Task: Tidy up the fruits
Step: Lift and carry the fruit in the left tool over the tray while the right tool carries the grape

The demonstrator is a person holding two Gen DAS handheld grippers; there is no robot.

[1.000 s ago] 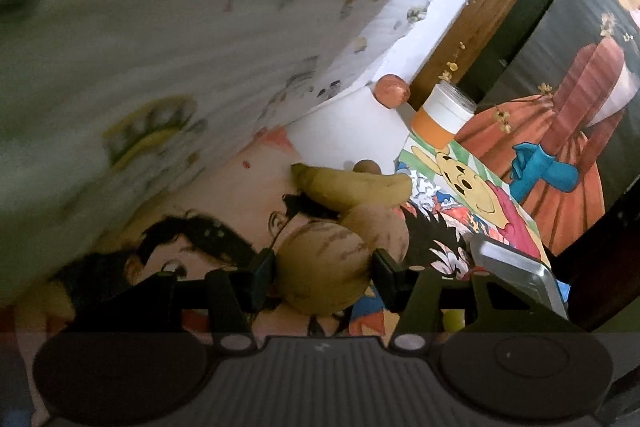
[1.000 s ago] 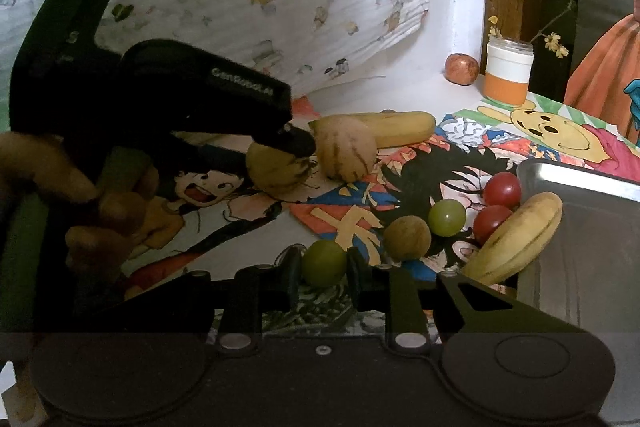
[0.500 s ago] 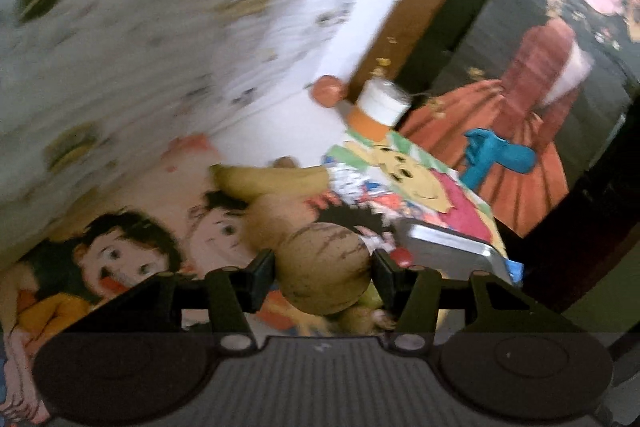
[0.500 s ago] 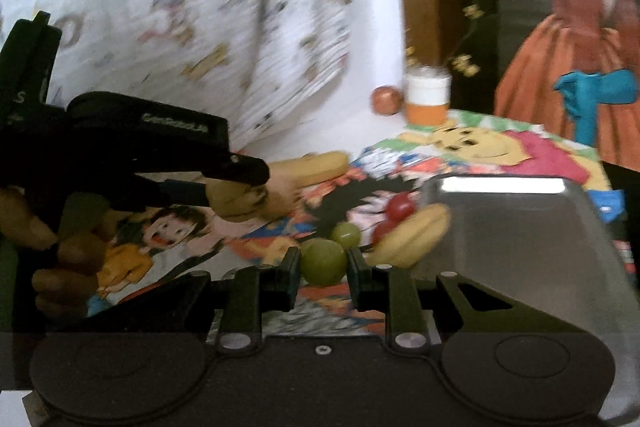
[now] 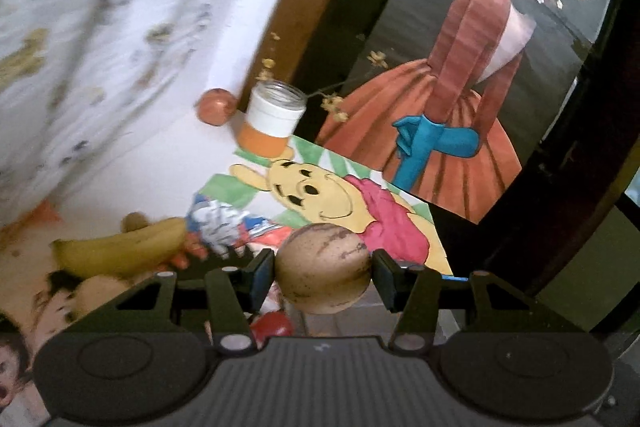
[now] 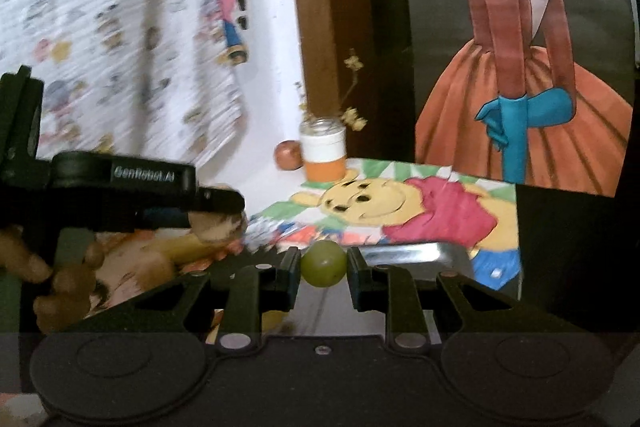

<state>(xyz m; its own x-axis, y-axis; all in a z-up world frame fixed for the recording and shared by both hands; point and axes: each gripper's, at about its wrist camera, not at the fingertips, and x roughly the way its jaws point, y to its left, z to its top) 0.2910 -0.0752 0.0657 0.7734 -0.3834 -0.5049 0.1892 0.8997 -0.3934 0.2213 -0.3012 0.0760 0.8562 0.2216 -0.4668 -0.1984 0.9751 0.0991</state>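
Note:
My left gripper (image 5: 323,269) is shut on a round tan fruit with dark stripes (image 5: 323,267) and holds it above the table. It also shows from the side in the right wrist view (image 6: 218,219), still holding that fruit. My right gripper (image 6: 323,267) is shut on a small green fruit (image 6: 323,263) and holds it over the near rim of a metal tray (image 6: 420,253). A banana (image 5: 120,251) lies on the cartoon-print tablecloth at the left. A red fruit (image 5: 272,325) shows below the left fingers.
A white and orange jar (image 5: 274,121) with dried flowers stands at the back, with a reddish fruit (image 5: 216,105) beside it. A patterned curtain (image 6: 112,27) hangs at the left. A wooden post (image 6: 320,7) and a painted dress picture (image 6: 520,87) stand behind the table.
Both grippers have lifted and swung to the right with their fruits, toward the tray. The other fruits on the cloth have dropped out of the right wrist view.

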